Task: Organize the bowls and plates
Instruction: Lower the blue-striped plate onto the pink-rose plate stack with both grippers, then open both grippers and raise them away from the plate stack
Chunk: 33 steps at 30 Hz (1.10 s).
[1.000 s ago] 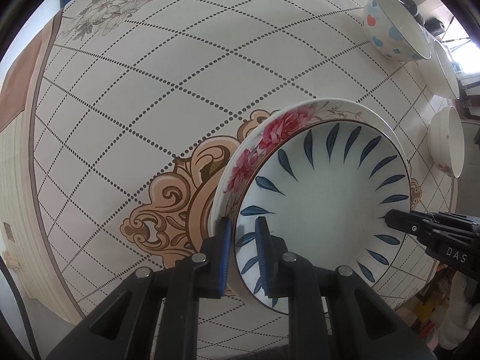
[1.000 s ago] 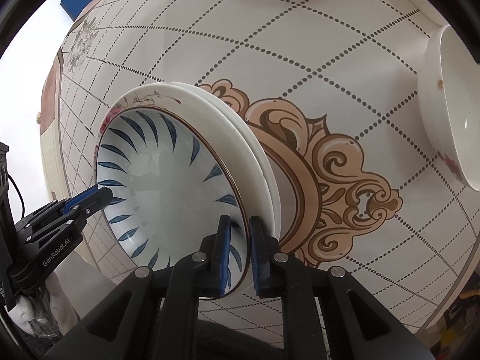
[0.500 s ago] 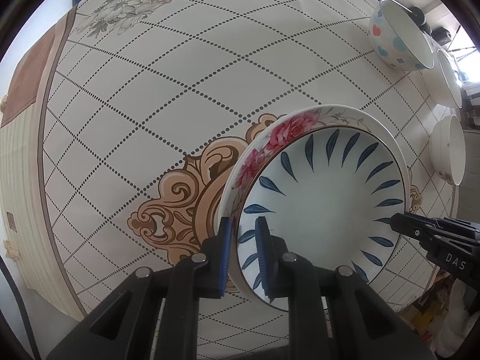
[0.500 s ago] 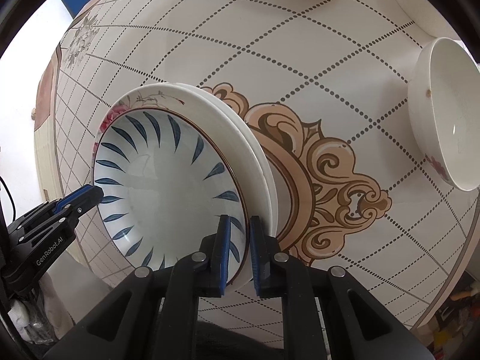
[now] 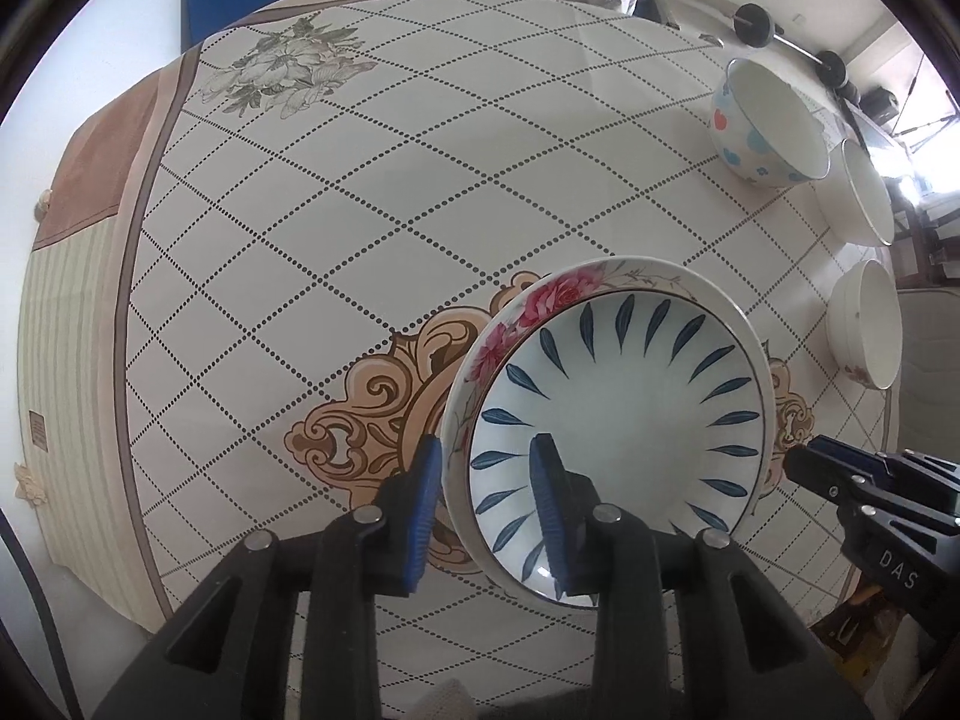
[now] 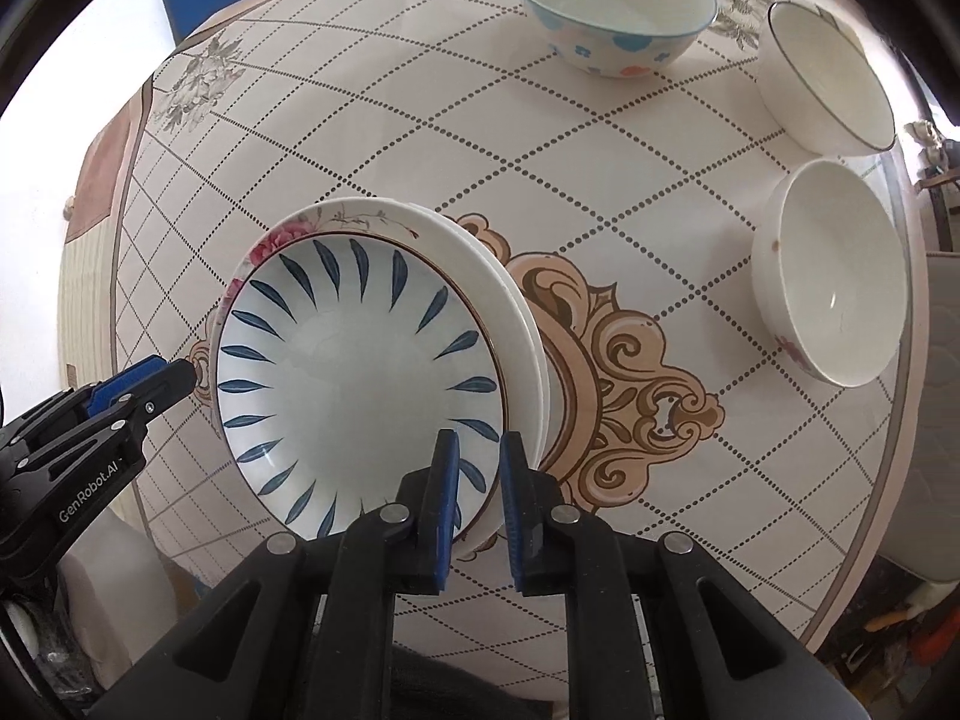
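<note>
Plate stack (image 5: 618,414) set on table (image 5: 360,210); my left gripper (image 5: 486,498) released, right gripper (image 6: 477,480) loosened astride the rim. Next: withdraw, fetch bowls (image 6: 828,270).

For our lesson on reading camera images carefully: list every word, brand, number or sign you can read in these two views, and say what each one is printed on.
"DAS" on the black body of the right hand-held gripper, seen in the left wrist view.
"GenRobot.AI" on the black body of the left hand-held gripper, seen in the right wrist view.
The small brown label on the tablecloth's hanging side is too small to read.
</note>
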{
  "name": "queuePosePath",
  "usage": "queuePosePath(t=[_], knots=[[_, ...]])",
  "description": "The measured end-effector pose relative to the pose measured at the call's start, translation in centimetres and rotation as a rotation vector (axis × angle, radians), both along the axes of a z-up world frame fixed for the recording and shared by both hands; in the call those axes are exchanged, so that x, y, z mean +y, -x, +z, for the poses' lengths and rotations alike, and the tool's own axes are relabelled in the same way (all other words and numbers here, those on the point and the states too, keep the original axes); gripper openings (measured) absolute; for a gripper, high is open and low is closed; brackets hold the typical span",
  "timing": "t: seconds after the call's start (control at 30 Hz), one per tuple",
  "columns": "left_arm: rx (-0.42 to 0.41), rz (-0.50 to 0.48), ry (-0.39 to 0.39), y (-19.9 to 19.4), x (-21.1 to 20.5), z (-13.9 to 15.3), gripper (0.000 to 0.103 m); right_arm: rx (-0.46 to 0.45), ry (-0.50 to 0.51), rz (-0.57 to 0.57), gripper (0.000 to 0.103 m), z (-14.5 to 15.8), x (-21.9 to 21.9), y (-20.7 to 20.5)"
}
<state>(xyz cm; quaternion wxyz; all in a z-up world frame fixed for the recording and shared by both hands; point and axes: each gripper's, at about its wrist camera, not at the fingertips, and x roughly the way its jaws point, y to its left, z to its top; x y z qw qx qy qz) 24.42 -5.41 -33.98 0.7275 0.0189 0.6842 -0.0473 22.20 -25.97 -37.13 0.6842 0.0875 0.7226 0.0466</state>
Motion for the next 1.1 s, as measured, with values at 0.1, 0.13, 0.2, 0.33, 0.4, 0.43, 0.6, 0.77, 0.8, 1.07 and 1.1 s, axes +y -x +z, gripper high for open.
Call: queuePosePath(t=[0.1, 0.13, 0.2, 0.33, 0.4, 0.43, 0.6, 0.77, 0.8, 1.07, 1.1], knots=[[-0.046, 0.024, 0.005, 0.6, 0.2, 1.8, 0.064, -0.055, 0.032, 0.008, 0.08, 2.3, 0.6, 0.6], [-0.057, 0.033, 0.011, 0.8, 0.3, 2.5, 0.07, -0.078, 0.036, 0.013, 0.094, 3.1, 0.8, 0.9], [-0.08, 0.041, 0.01, 1.1, 0.4, 3.5, 0.083, -0.12, 0.073, 0.028, 0.095, 4.6, 1.1, 1.6], [-0.115, 0.031, -0.036, 2.0, 0.2, 5.3, 0.084, -0.177, 0.11, 0.018, 0.095, 7.1, 1.1, 3.1], [-0.141, 0.029, -0.043, 2.8, 0.1, 6.5, 0.084, -0.206, 0.125, 0.01, 0.095, 8.4, 1.1, 3.9], [-0.156, 0.032, -0.05, 3.2, 0.1, 7.1, 0.084, -0.221, 0.138, 0.007, 0.096, 9.1, 1.0, 4.4], [-0.224, 0.019, -0.055, 5.4, -0.2, 10.4, 0.092, -0.282, 0.154, -0.027, 0.096, 12.4, 0.9, 6.5], [-0.269, 0.003, -0.043, 7.2, 0.0, 12.9, 0.095, -0.326, 0.161, -0.059, 0.096, 15.6, 1.1, 8.5], [-0.275, 0.002, -0.05, 7.6, 0.0, 13.3, 0.095, -0.331, 0.154, -0.069, 0.096, 16.2, 1.1, 9.0], [-0.304, -0.051, -0.022, 9.7, 1.1, 15.5, 0.096, -0.39, 0.202, -0.122, 0.096, 20.4, 2.5, 12.4], [-0.312, -0.055, -0.023, 10.0, 1.2, 15.7, 0.096, -0.396, 0.208, -0.124, 0.096, 20.8, 2.8, 12.8]])
